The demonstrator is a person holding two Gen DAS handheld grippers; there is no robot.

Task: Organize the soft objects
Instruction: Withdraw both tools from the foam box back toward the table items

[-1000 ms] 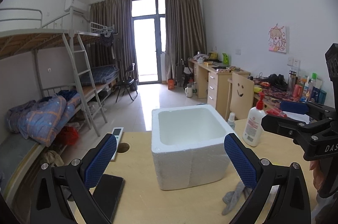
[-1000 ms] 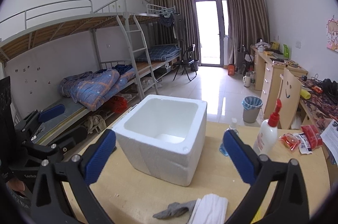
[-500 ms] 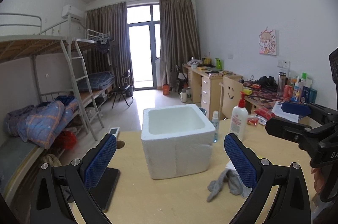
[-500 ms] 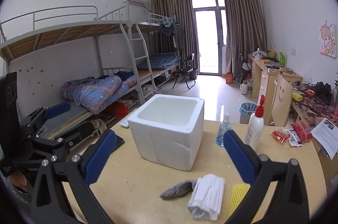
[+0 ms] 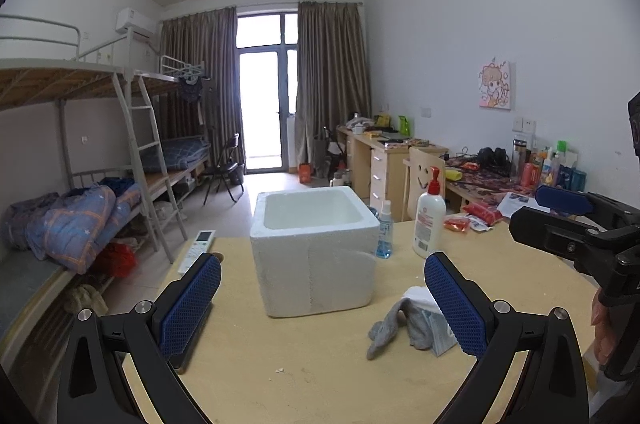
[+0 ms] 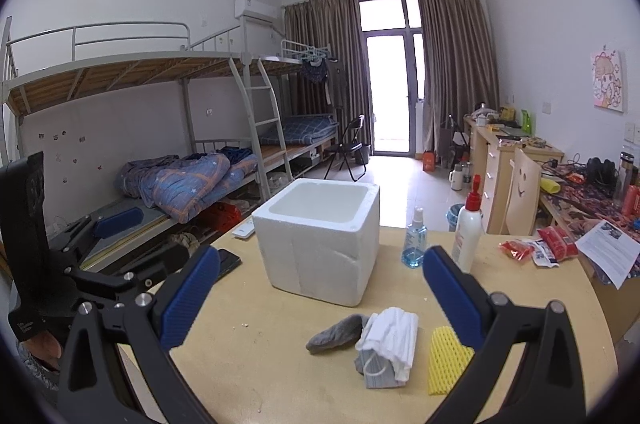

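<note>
I've pulled both grippers back — the soft pile, hidden a second ago, now shows whole: grey sock (image 6: pixel 338 334), white cloth (image 6: pixel 394 330), yellow foam (image 6: pixel 444 358) lying before the box (image 6: pixel 320 240). Left gripper (image 5: pixel 322 304) and right gripper (image 6: pixel 320 298) both gape, empty — first pick comes next.

white foam box (image 6: pixel 320 240), grey sock (image 6: pixel 334 334), yellow netted foam sleeve (image 6: pixel 444 360), tan table (image 6: pixel 280 376).

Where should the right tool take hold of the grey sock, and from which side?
Grip the grey sock at its free left end, coming down from above. That end lies flat on the table, clear of the white cloth covering its other end. The right tool is open.
</note>
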